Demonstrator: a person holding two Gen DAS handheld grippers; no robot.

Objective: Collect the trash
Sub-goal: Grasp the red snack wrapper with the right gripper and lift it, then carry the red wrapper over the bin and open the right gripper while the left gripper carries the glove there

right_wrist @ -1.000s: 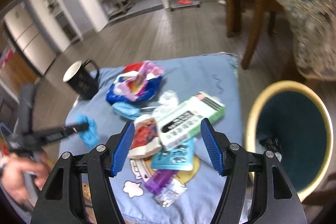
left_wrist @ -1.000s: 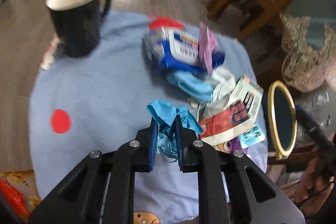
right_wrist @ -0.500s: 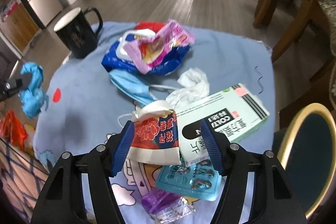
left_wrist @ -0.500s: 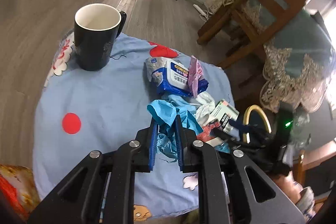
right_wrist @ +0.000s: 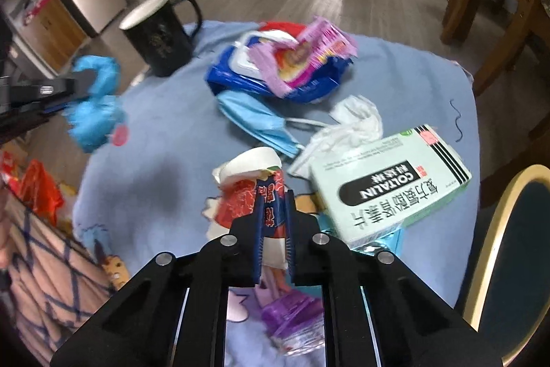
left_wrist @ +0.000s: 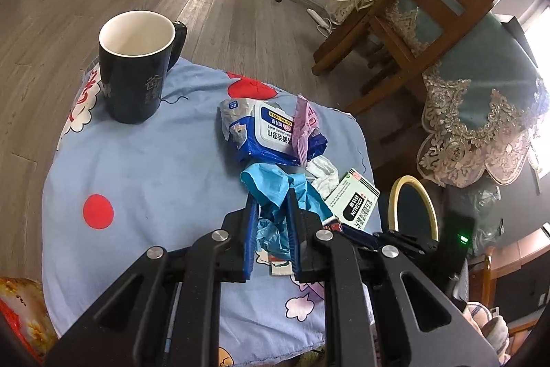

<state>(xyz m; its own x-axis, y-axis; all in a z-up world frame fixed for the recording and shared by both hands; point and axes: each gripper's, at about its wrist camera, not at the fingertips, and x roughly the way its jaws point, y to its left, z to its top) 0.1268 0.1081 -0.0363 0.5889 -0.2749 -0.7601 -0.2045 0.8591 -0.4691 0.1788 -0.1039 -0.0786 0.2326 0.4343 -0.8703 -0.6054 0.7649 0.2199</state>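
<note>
Table [left_wrist: 144, 160]: your low table wears a light blue cartoon cloth, and all the loose trash lies on its right half.
Bin [right_wrist: 515, 250]: the dark bin with a yellow rim stands just beside the table's right edge, below the cloth level.
Mug [left_wrist: 135, 64]: your black mug stands upright at the far left corner, well apart from the trash.
Wipes pack [left_wrist: 268, 133]: the blue and white pack lies at the far middle of the cloth, with a pink wrapper [right_wrist: 309, 54] on top of it.
Box [right_wrist: 388, 188]: the pale green medicine box lies flat near the right edge, just beside your right gripper.
Mask [right_wrist: 257, 122]: a blue face mask lies between the wipes pack and the cup, with a white tissue [right_wrist: 350, 122] to its right.
Left gripper [left_wrist: 271, 212]: your jaws are clenched on a crumpled blue glove [left_wrist: 275, 191], which bulges out above the fingertips; the glove is lifted clear of the cloth.
Left hand pose: you hold the gripper tilted down over the table's near left side.
Right gripper [right_wrist: 273, 215]: your jaws have just been closing and now pinch the crushed red paper cup [right_wrist: 254, 191] narrowly between the blue pads.
Right hand pose: you point steeply down at the cloth's near edge; whether the cup still touches the cloth I cannot tell.
Small bits: a purple wrapper [right_wrist: 292, 319] lies under your right gripper, near the table's front edge.
</note>
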